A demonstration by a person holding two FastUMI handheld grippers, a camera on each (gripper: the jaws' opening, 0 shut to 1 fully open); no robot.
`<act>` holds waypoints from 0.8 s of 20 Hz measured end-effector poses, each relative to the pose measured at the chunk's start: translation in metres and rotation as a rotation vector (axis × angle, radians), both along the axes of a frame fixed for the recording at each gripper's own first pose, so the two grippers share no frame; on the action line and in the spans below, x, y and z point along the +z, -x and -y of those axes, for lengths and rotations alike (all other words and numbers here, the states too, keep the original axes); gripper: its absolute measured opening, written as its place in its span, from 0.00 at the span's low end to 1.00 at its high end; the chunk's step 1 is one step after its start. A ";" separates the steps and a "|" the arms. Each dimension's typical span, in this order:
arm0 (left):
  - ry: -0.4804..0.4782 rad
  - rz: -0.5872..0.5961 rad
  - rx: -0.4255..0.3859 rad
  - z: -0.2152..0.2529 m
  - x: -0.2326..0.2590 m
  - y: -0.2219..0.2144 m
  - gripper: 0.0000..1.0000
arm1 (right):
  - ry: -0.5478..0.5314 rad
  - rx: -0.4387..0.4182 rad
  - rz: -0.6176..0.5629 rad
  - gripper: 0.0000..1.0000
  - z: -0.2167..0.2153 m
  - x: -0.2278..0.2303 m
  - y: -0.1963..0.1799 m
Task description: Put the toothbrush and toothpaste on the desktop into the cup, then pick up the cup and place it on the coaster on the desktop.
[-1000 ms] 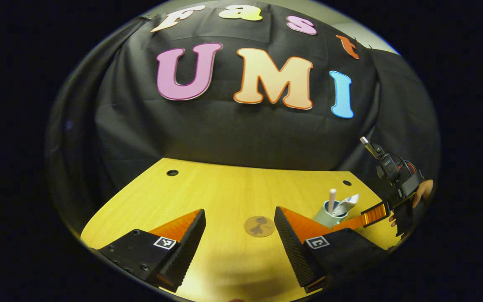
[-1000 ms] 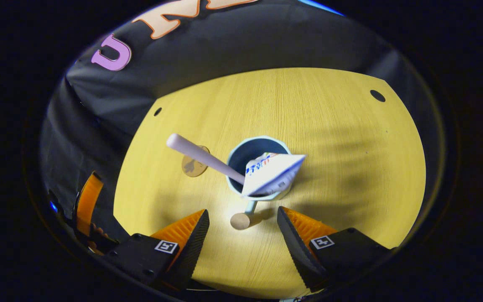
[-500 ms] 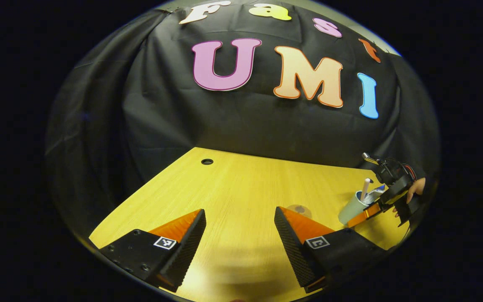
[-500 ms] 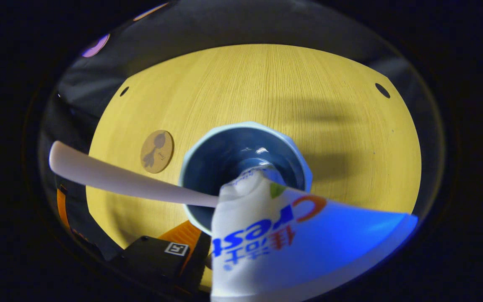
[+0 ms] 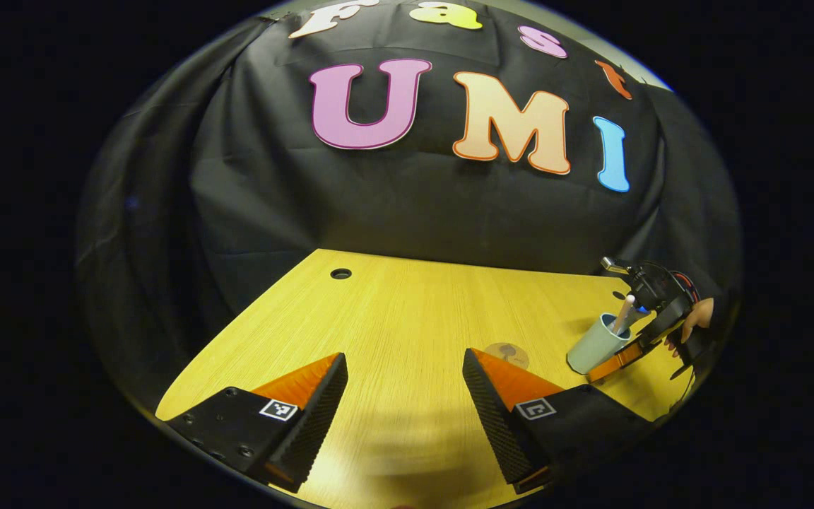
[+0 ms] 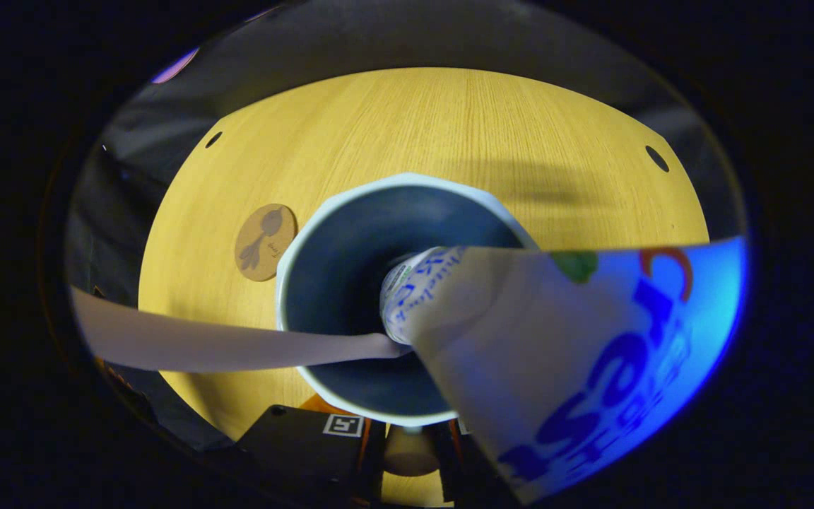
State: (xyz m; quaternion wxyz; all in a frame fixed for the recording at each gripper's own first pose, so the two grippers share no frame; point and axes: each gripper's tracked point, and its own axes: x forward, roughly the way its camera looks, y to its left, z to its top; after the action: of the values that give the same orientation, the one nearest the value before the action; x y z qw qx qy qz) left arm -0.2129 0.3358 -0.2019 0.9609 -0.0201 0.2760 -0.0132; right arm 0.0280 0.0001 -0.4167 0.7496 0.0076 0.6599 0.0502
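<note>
While apart over the desktop (image 5: 407, 311), left tool (image 5: 403, 403); right tool (image 6: 410, 459) tight on the cup (image 6: 329, 283), toothbrush (image 6: 202, 346) and toothpaste (image 6: 555, 353) inside.

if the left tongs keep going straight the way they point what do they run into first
Probably nothing close: between the left tongs lies bare desktop, then the booth's black cloth wall. The coaster and cup sit off to their right. Depth is unclear.

I see the pale blue cup (image 6: 350, 233) upright on the yellow desktop (image 5: 407, 311), white toothbrush (image 6: 223, 346) and toothpaste (image 6: 555, 353) leaning inside; the round coaster (image 6: 264, 232) lies flat just left.
</note>
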 end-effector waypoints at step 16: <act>0.033 -0.021 -0.002 -0.052 -0.012 -0.012 0.95 | -0.047 0.104 0.035 0.29 -0.135 0.001 -0.043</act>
State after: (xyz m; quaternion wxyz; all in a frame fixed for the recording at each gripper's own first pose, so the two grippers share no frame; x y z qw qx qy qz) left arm -0.2013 0.3882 -0.2141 0.9574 -0.0358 0.2859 -0.0185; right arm 0.0713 0.1349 -0.4156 0.7570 -0.0103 0.6449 0.1048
